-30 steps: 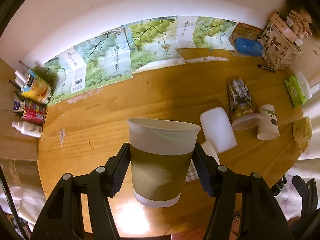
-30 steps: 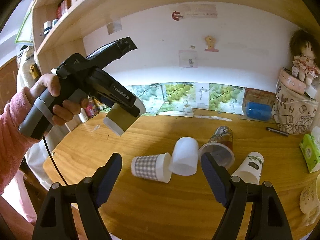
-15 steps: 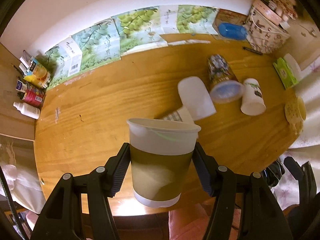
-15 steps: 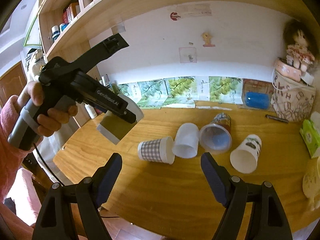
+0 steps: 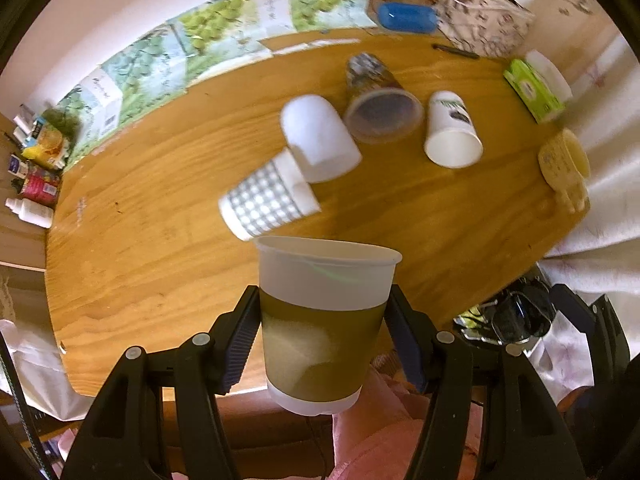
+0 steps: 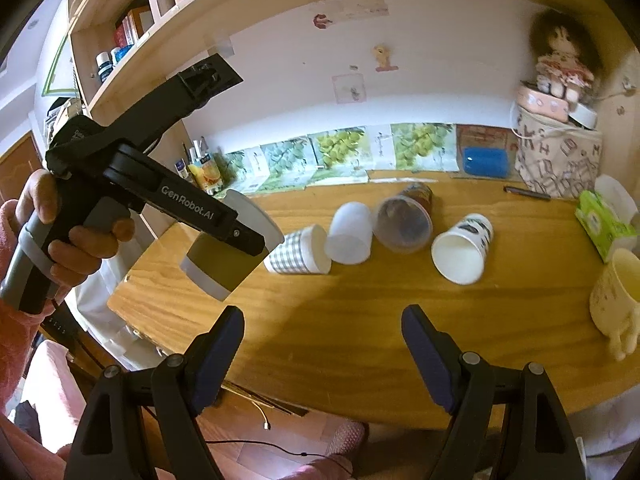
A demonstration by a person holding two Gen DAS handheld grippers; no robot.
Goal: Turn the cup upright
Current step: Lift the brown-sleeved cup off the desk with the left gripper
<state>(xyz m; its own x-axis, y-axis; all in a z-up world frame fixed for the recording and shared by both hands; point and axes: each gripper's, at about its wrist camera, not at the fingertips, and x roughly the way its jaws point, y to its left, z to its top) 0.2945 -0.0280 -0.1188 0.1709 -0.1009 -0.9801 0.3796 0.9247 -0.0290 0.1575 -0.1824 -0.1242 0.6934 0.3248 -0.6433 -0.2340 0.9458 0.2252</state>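
Olive-banded cup (image 5: 324, 320) clamped in the left hand-held gripper (image 5: 322, 344)

It is held above the counter (image 5: 160, 264) edge, its inside unseen; the right hand-held gripper (image 6: 322, 344) is spread apart; four cups are seen lying sideways.

The brown-banded cup (image 5: 320, 320) between the left tongs (image 5: 322, 344) hides the checked cup's (image 5: 266, 202) base; cups beyond are motion-blurred, prints unreadable.
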